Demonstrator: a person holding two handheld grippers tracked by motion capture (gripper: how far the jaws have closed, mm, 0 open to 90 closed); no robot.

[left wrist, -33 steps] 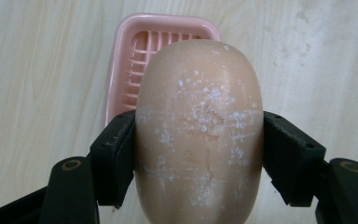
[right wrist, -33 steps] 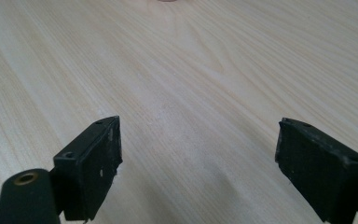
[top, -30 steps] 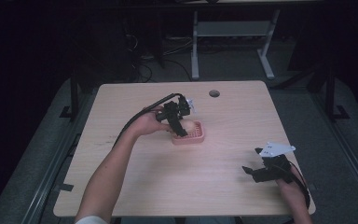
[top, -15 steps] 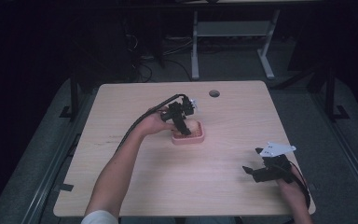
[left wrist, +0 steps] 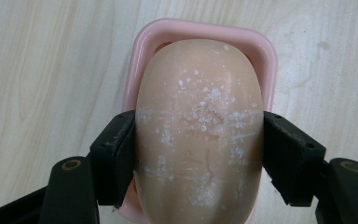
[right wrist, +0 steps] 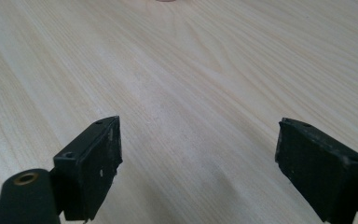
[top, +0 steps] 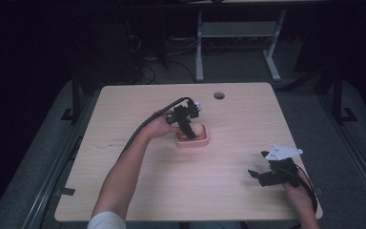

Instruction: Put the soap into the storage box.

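Soap bar (left wrist: 199, 135), peach-tan w/ white flecks, sits over the pink dish (left wrist: 140, 60), roughly mid-table, a bit toward the far side in the high view. In the left gripper view its long axis runs straight away from the camera, along the jaws' direction; rounded far end points toward the dish's far rim, near end runs off the bottom of the frame. Bar covers most of the dish; only the rim shows around it. Can't tell if it rests in the dish or is held just above.

Left gripper (top: 187, 128) is clamped on the soap bar across its short width, both pads touching its sides at about mid-length. Left hand (top: 159, 125) comes in from the dish's left, cable trailing back over the forearm.

Right gripper (top: 264, 176) is near the table's (top: 238, 119) front-right corner, well apart from the dish, jaws spread wide w/ nothing between; bare wood ahead of them in the right gripper view.

Round hole (top: 218, 95) near the far edge, right of centre. Otherwise open tabletop on all sides of the dish. Dark floor and a white frame leg (top: 199, 52) beyond the far edge.
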